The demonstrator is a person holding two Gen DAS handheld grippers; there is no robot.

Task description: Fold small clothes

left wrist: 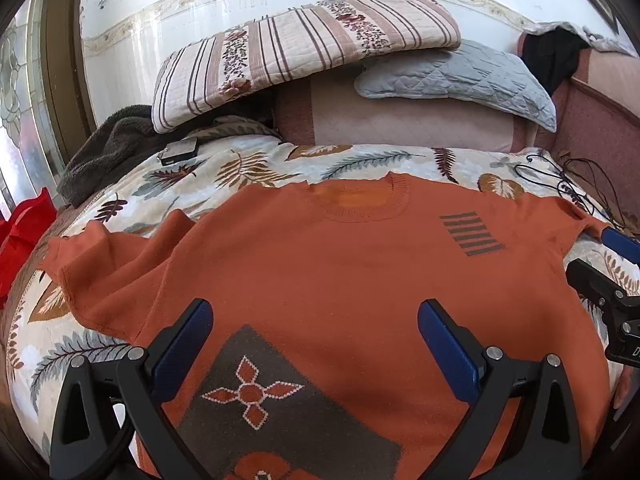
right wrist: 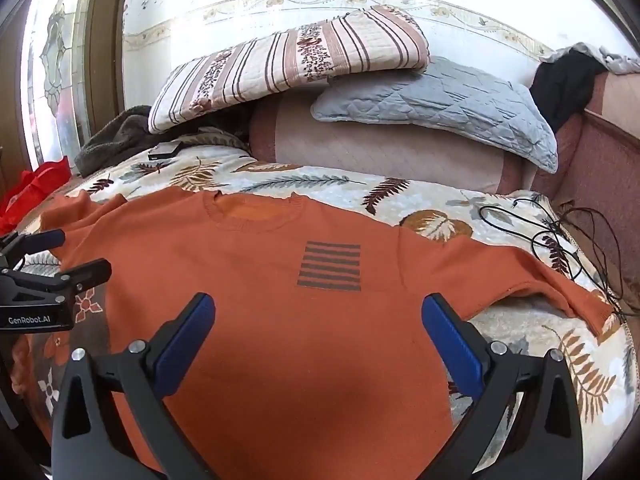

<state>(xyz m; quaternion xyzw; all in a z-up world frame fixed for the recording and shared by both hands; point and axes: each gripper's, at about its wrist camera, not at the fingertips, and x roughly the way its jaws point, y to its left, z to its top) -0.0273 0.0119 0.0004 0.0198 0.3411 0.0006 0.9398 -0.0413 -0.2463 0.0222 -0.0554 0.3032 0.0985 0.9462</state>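
Two hand-held grippers, left hand-held gripper (left wrist: 314, 330) and right hand-held gripper (right wrist: 318, 326), both spread apart, empty, above orange sweater (left wrist: 320, 264) lying flat, front up, on bed (left wrist: 256, 164). Unfolded yet; probably next: pinching a sleeve (right wrist: 532, 280), carrying it inward.

**One brand name, one cut-off mark**

In the right wrist view, white lettering reading "GenRobot.AI" stands on the side of the black plastic left gripper (right wrist: 70, 254) at the left edge. In the left wrist view, the black plastic right gripper (left wrist: 600, 252) carries white lettering cut off at the frame edge; only a "D" can be made out.
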